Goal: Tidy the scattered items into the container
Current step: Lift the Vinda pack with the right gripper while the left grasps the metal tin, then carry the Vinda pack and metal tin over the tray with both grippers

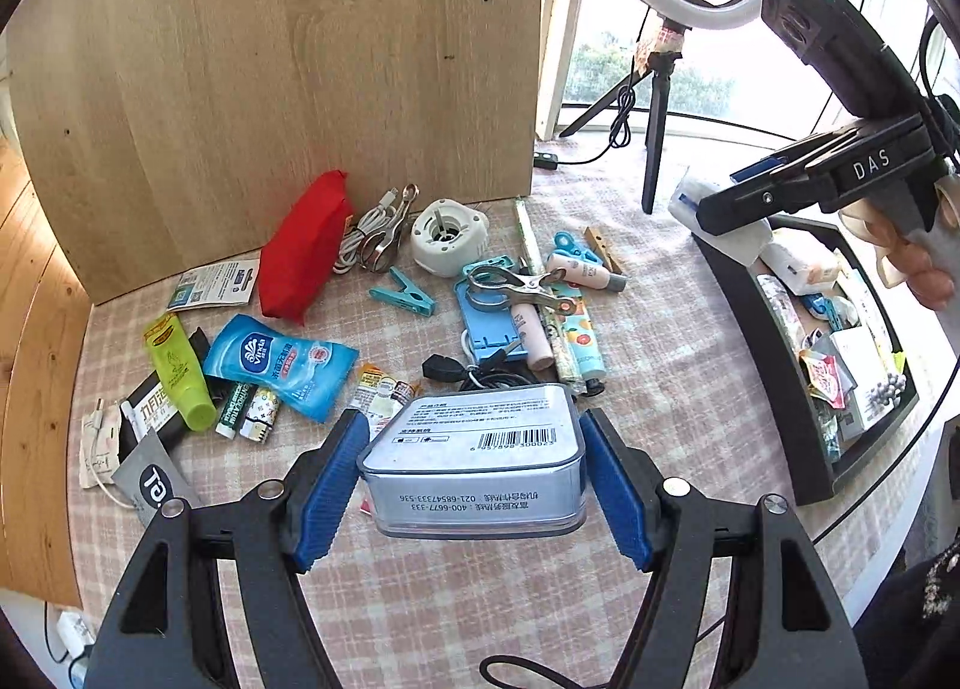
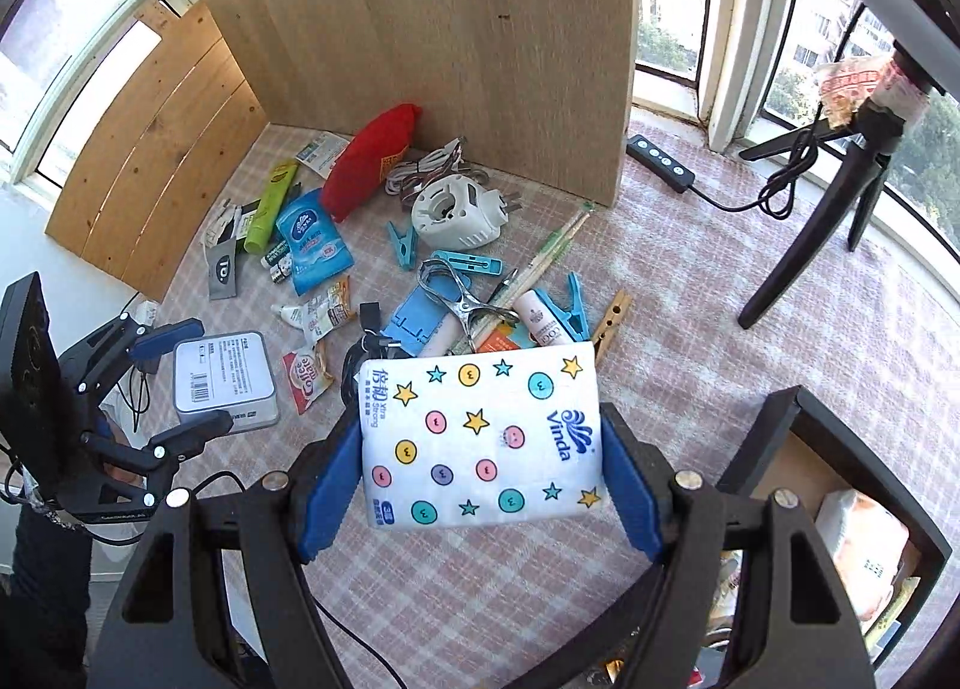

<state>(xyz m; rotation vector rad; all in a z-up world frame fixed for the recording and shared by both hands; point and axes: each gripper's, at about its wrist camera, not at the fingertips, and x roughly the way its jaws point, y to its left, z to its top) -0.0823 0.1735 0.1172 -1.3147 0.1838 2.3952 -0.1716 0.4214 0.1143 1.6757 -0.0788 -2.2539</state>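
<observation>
Blue-padded fingers of the left gripper (image 1: 474,485) press both sides of one clear-lidded box (image 1: 477,452) with a barcode label, held up off the checked tablecloth (image 1: 660,389). Likewise the right gripper (image 2: 480,485) is clamped on one white Vinda tissue pack (image 2: 480,437) printed with stars and dots, also raised above the cloth. One black tray (image 1: 774,353), the container, stands at the right edge of the table and already holds a jumble of packets and small boxes; the right gripper's own view shows its corner just beside the tissue pack. Scattered items remain on the cloth before the upright wooden board (image 1: 288,77): one red pouch (image 1: 303,257), one blue Vinda wipes packet (image 1: 279,365), one green tube (image 1: 177,371), one white round device (image 1: 447,236), one coiled white cable (image 1: 366,236), one metal clip (image 1: 516,284) lying on a blue holder, three blue plastic pegs seen from the right wrist, and one wooden clothespin (image 1: 603,248). One ring light on a tripod (image 1: 657,107) stands behind
</observation>
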